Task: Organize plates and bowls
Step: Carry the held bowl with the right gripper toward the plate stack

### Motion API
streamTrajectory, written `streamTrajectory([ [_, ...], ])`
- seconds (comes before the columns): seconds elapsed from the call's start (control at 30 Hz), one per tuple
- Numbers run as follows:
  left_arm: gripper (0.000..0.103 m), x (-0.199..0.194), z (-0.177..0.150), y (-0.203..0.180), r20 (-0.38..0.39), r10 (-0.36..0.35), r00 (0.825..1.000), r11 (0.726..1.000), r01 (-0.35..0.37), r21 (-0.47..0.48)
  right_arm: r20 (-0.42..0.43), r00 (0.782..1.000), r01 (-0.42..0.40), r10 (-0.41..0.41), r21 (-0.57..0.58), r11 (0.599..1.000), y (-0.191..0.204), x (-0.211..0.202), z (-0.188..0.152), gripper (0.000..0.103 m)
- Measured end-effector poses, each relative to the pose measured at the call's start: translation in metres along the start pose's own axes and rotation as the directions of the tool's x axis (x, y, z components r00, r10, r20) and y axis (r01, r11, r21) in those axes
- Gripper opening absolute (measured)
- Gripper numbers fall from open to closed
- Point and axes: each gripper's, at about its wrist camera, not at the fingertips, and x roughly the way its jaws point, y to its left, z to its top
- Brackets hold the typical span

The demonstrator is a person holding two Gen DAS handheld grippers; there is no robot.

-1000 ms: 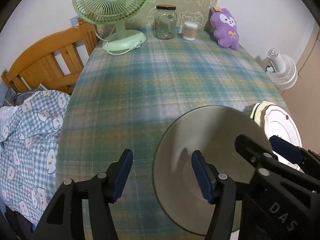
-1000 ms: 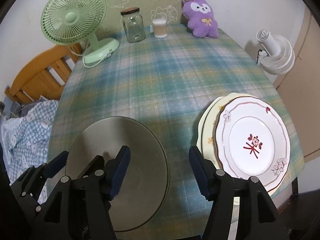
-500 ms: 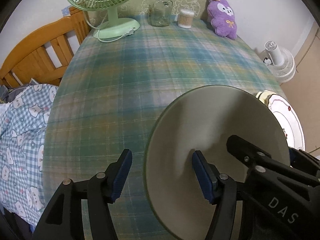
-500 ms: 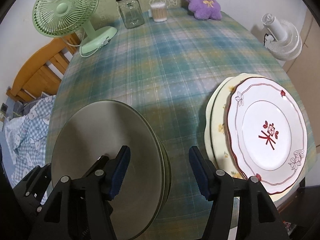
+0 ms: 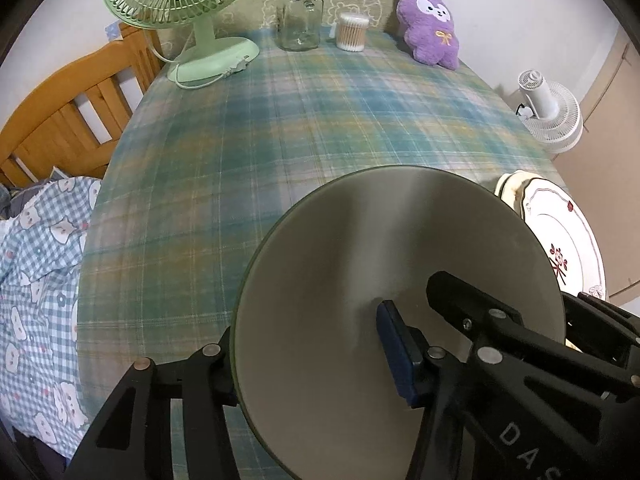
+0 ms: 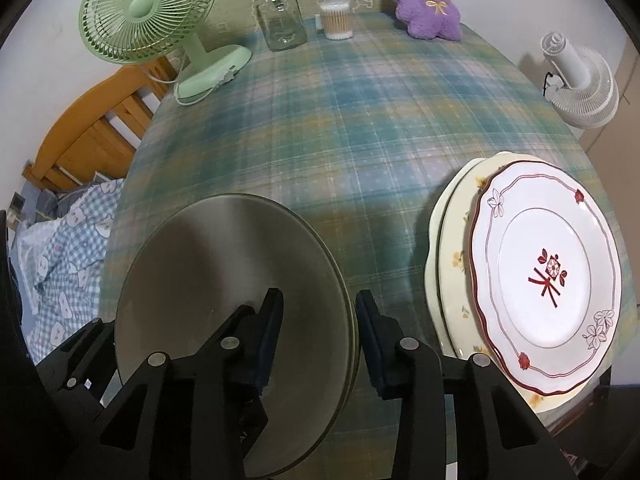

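Sitting on the near part of the checked tablecloth [image 6: 360, 128] is a big grey plate [image 6: 224, 280], and both grippers are at it. The left gripper [image 5: 308, 360] has 1 finger on each side of the plate's left rim: the blue pad [image 5: 396, 352] lies over the plate's top, and the other finger is hidden behind the rim. Its jaws are closing with the rim between them, but I cannot tell if the pads press it yet. The right gripper [image 6: 320, 340] reaches over the plate's right rim (1 pad over the plate, 1 pad outside the edge). Its jaws are closing too, and a small gap shows between the outer pad and the rim.

To the right of the grey plate, near the table edge, is a stack of plates. A white plate with a red flower [image 6: 548, 276] lies on top of a cream plate [image 6: 448, 280].

At the far end of the table stand a green fan [image 6: 148, 20], a glass jar [image 6: 280, 16], a tub of cotton swabs [image 6: 336, 20] and a purple plush toy [image 6: 424, 0]. A white fan [image 6: 580, 80] stands off the table on the right. A wooden bed frame [image 5: 68, 116] and a blue checked blanket [image 5: 36, 296] are on the left.
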Motion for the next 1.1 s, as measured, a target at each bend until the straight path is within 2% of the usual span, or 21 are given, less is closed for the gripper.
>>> streamTrajectory([
  [0.37, 0.05, -0.011, -0.001, 0.002, -0.009, -0.028, 1.0, 1.0, 0.028, -0.014, -0.016, 0.999, 0.038, -0.037, 0.043, 0.998, 0.0, -0.008, 0.002, 0.041],
  [0.8, 0.049, -0.051, 0.008, 0.0, 0.057, -0.043, 0.997, 0.999, 0.041, 0.028, 0.058, 0.997, 0.049, -0.054, 0.08, 0.996, 0.01, -0.054, 0.003, 0.041],
  [1.1, 0.05, -0.062, 0.011, -0.021, 0.071, -0.039, 0.997, 0.999, 0.036, 0.039, 0.074, 0.996, 0.04, -0.047, 0.1, 0.994, -0.009, -0.07, 0.003, 0.041],
])
